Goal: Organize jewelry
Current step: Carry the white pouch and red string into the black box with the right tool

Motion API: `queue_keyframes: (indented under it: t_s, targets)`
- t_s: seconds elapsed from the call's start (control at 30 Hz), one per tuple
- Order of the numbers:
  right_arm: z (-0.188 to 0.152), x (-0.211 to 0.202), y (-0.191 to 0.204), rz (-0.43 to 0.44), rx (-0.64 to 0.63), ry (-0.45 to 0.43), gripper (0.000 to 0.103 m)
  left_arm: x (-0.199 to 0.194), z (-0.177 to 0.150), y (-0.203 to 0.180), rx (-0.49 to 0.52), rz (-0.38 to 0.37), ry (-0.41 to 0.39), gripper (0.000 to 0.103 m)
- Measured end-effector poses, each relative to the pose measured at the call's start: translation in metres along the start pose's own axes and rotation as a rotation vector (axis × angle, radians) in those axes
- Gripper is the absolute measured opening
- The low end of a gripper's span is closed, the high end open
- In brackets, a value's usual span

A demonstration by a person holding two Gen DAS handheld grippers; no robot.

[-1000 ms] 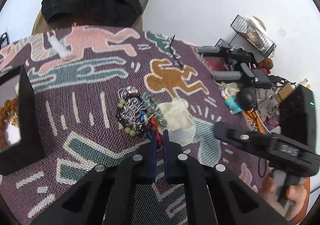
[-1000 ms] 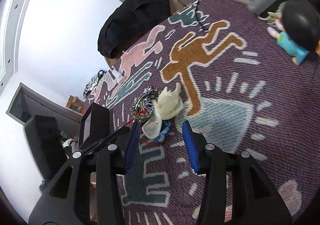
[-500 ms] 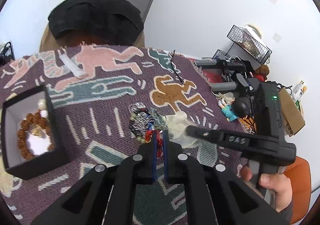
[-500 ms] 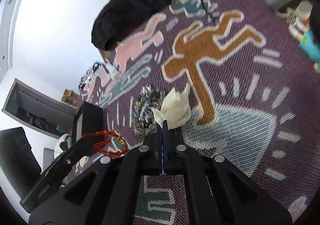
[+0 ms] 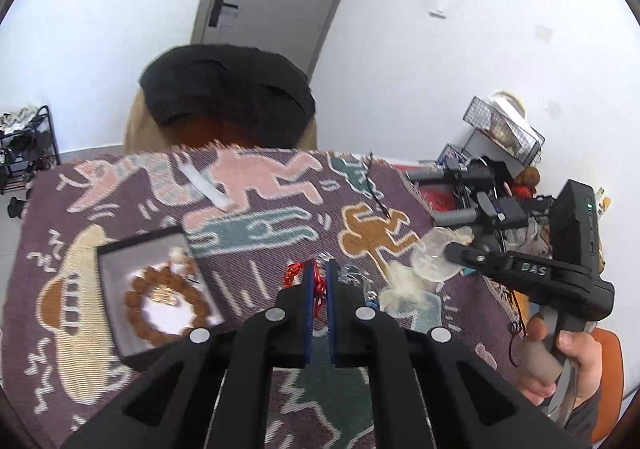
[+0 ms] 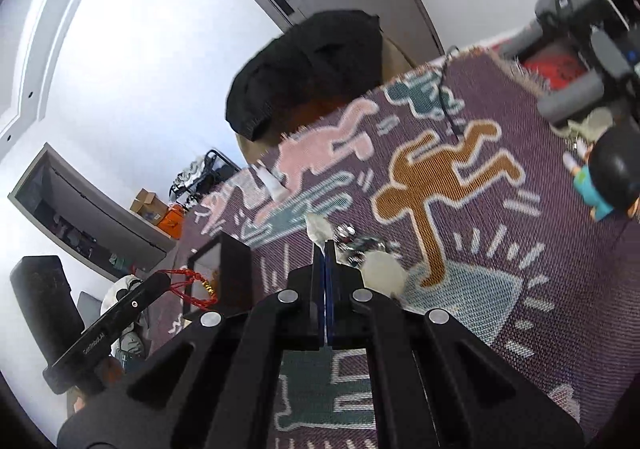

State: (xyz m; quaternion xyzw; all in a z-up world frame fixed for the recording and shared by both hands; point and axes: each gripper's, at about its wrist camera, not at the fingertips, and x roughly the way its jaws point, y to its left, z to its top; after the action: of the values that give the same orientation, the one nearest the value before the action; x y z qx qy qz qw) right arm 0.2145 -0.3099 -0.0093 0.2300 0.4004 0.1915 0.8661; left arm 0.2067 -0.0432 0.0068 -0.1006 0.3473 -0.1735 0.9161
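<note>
Left wrist view shows the left tool (image 5: 318, 281) closed on a red string bracelet (image 5: 294, 274), which one second ago was lying in the jewelry pile (image 6: 362, 245) on the rug and now hangs lifted above it. The right tool (image 6: 325, 249), open a second ago, has shut on a thin whitish pouch (image 6: 318, 229) and has also risen. The black jewelry box (image 5: 160, 289), with a brown bead bracelet (image 5: 160, 305) inside on its white lining, has come more into view at the left, just beside the left tool. I judge that the red bracelet is on its way to this box, while the rest of the pile is not yet sorted. The tabletop is covered with a purple woven cloth (image 5: 256, 289) with dancing figures; behind it stand a chair with a black garment (image 5: 228, 89), a grey door and white walls, and clutter lies at the right edge.
</note>
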Motion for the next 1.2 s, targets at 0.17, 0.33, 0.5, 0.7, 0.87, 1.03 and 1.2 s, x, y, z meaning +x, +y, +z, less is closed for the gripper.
queue_keyframes:
  t_s: [0.17,0.33,0.5,0.7,0.87,1.03,1.2]
  targets:
    - [0.007,-0.017,0.024,0.034,-0.037,-0.029,0.002,-0.024,0.006,0.02,-0.022,0.04,-0.034,0.003]
    - [0.013,-0.031,0.052,0.076,-0.091,-0.056,0.002,-0.043,0.009,0.05,-0.058,0.099,-0.04,0.003]
    - [0.014,-0.039,0.08,0.111,-0.139,-0.074,0.002,-0.048,0.011,0.08,-0.104,0.135,-0.038,0.003]
    - [0.01,-0.027,0.116,0.127,-0.2,-0.054,0.002,-0.021,0.002,0.098,-0.128,0.165,0.048,0.024]
    - [0.001,-0.003,0.14,0.139,-0.236,-0.018,0.002,-0.031,-0.009,0.116,-0.169,0.162,-0.036,0.086]
    - [-0.007,0.025,0.167,0.169,-0.267,0.028,0.002,-0.048,-0.016,0.137,-0.197,0.201,-0.039,0.086]
    - [-0.013,0.052,0.193,0.202,-0.291,0.061,0.002,-0.072,-0.024,0.152,-0.212,0.218,-0.058,0.086]
